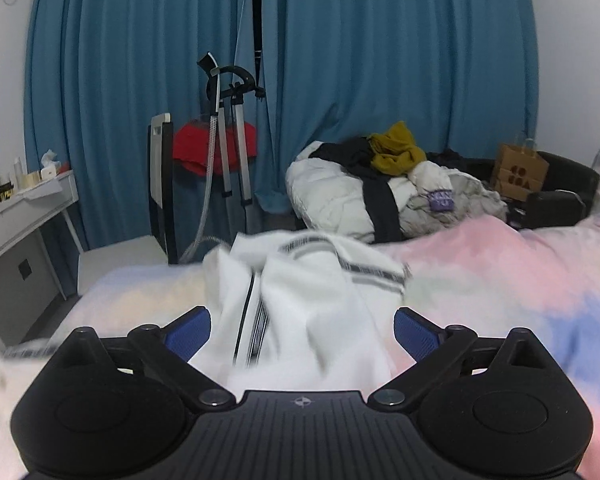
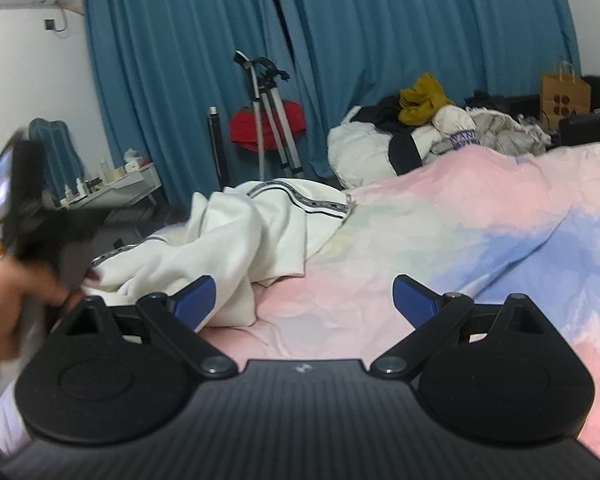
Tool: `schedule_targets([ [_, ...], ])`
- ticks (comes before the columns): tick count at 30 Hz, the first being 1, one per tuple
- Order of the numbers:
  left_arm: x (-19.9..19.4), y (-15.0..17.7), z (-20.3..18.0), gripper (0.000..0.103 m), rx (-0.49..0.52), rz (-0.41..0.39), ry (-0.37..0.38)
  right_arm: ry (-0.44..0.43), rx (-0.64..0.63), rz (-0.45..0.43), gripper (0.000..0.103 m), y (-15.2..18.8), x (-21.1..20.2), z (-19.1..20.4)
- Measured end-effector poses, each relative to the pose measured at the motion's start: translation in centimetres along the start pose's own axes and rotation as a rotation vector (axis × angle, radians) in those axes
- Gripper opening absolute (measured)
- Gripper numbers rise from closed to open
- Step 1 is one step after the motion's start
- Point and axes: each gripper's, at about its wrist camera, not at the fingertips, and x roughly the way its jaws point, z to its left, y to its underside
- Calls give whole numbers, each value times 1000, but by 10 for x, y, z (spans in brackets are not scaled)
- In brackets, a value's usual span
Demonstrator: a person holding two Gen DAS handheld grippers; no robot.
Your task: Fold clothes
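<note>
Left wrist view: the left gripper (image 1: 302, 330) fills the lower part of the frame, its 2 blue-padded fingers (image 1: 192, 332) spread wide with nothing clamped between them. A white garment (image 1: 300, 304) with dark striped trim lies crumpled at the centre of the frame on the pastel pink-and-blue bedspread (image 1: 500, 280); its cloth runs down between the open jaws toward the gripper body, blurred near the bottom, so contact with the pads cannot be judged.

Right wrist view: the right gripper (image 2: 304, 300) occupies the lower half, jaws likewise wide apart and holding nothing. The same white garment (image 2: 240, 236) sits left of centre, bunched in loose folds; 1 lobe of it lies just beside the left blue pad (image 2: 194, 298), while only bare bedspread (image 2: 460, 240) shows between the fingertips. At the left edge a blurred hand (image 2: 4, 300) grips the dark handle of the other gripper (image 2: 40, 216), next to the garment's trimmed edge.

Background, both views: blue curtains (image 1: 360, 60) across the top, a tripod (image 1: 232, 132) with a red item (image 1: 216, 144) behind it at centre, a heap of other clothes (image 1: 384, 184) at upper right, a brown paper bag (image 1: 522, 172) at far right, and a white desk (image 1: 24, 204) at left.
</note>
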Motion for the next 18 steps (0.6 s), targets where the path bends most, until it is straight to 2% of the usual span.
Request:
schedule_targets([
  [2,35,-15,-7,98,6,3,-18,11,27,19,97,1,10,-8],
  [5,90,-30,-17,92,17,40,-61,31,67,53,97,5,26,-22],
  [8,146,-34,-26,82,69,135,-134,42,102,80,97,8,43,-35],
  [9,159,-34,-29,67,85,162,-163,45,110,88,97,10,49,-39],
  [10,170,-33,-31,42,98,183,-190,47,117,97,97,12,55,-43],
  [11,180,-32,-33,33,111,205,-217,50,124,106,97,13,61,-47],
  [12,182,-32,-35,22,114,205,-219,53,132,116,97,15,67,-51],
  [13,180,-32,-35,19,114,196,-212,53,141,125,97,16,73,-54],
  [15,173,-33,-37,16,120,175,-191,47,157,140,97,18,83,-58],
  [18,132,-37,-41,15,149,109,-137,36,161,139,97,17,91,-61],
])
